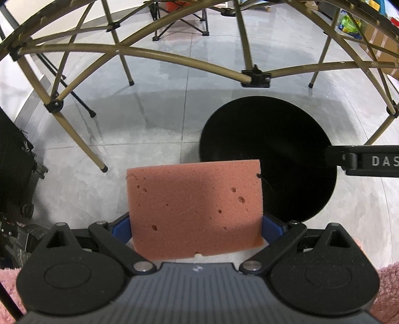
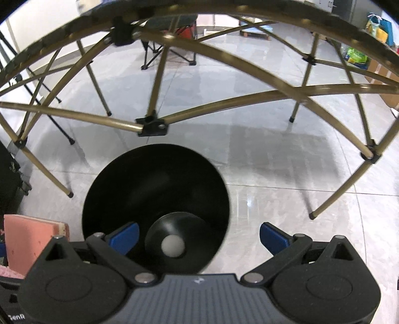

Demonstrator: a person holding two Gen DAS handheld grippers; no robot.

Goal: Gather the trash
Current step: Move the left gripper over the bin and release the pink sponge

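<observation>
A pink sponge stands upright between the blue fingers of my left gripper, which is shut on it. It hangs just left of the mouth of a round black bin on the floor. In the right wrist view the same sponge shows at the lower left. My right gripper is open and empty, above the right side of the bin. A pale round object lies at the bin's bottom. The right gripper's black body reaches over the bin's right rim.
A tan metal folding frame with thin legs arches above and behind the bin on the grey tiled floor. Black equipment stands at the left. A folding chair and boxes are farther back. A pink fuzzy sleeve shows.
</observation>
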